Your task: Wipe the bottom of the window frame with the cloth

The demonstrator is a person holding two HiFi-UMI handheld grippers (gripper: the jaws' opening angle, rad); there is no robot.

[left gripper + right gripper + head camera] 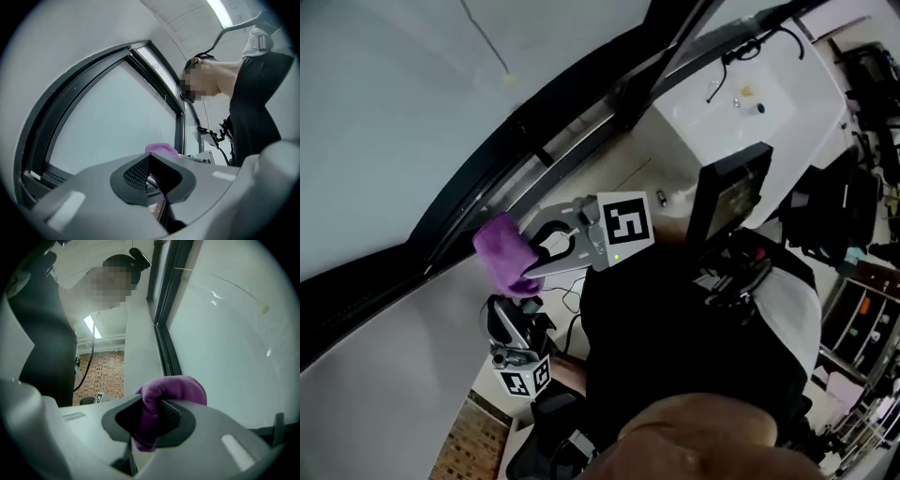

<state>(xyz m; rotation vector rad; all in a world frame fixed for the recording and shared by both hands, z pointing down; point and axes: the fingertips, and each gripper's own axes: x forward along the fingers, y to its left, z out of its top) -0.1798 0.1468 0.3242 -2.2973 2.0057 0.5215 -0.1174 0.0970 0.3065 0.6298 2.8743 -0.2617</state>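
Purple cloth (176,390), one item, soft and pile-surfaced. Judged light, limp and easily crushed, not slippery, not fragile. It is best taken at a bunched fold so that a free pad stands out past the jaw tips for wiping.

Location: gathered in the right hand-held gripper (152,416), whose jaws are closed onto a fold. A rounded wad protrudes beyond them and a short tail hangs below. In the head view the cloth (499,251) sits just beside the dark bottom rail of the window frame (478,202). Contact with the rail cannot be confirmed.

Left hand-held gripper (150,161): jaw tips together, nothing between them, held low beneath the cloth and pointing toward the frame.

Containers: none near the frame. The shelving at the far right is too small to read.
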